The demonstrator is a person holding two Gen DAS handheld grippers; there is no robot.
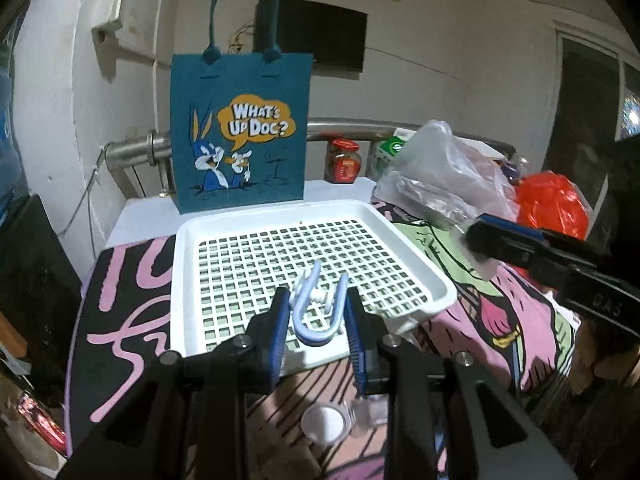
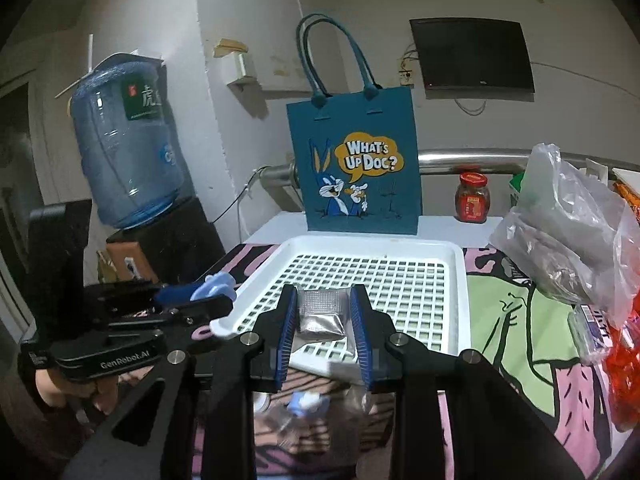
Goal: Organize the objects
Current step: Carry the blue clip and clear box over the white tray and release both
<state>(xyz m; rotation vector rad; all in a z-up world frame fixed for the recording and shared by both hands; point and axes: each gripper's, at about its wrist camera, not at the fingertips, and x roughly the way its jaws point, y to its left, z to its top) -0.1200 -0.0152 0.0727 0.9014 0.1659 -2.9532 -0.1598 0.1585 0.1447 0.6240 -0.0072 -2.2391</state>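
The left claw [image 1: 316,322] grips a pale blue, glossy U-shaped plastic clip [image 1: 316,308], prongs pointing away, above the white plastic grid-bottomed tray [image 1: 404,220]. The right claw [image 2: 325,328] clenches a crinkled silver foil packet [image 2: 322,314], lying flat, over the tray's near edge.

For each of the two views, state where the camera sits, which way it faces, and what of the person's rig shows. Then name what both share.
Left wrist: on the left gripper, looking forward and downward over the white tray toward the blue tote bag; its fingers hold a pale blue clip; the right gripper enters from the right.
Right wrist: on the right gripper, facing likewise, fingers shut on a silver packet; the left gripper and a hand show at left.
Shared: tray, bag, red-lidded jar, wall screen.
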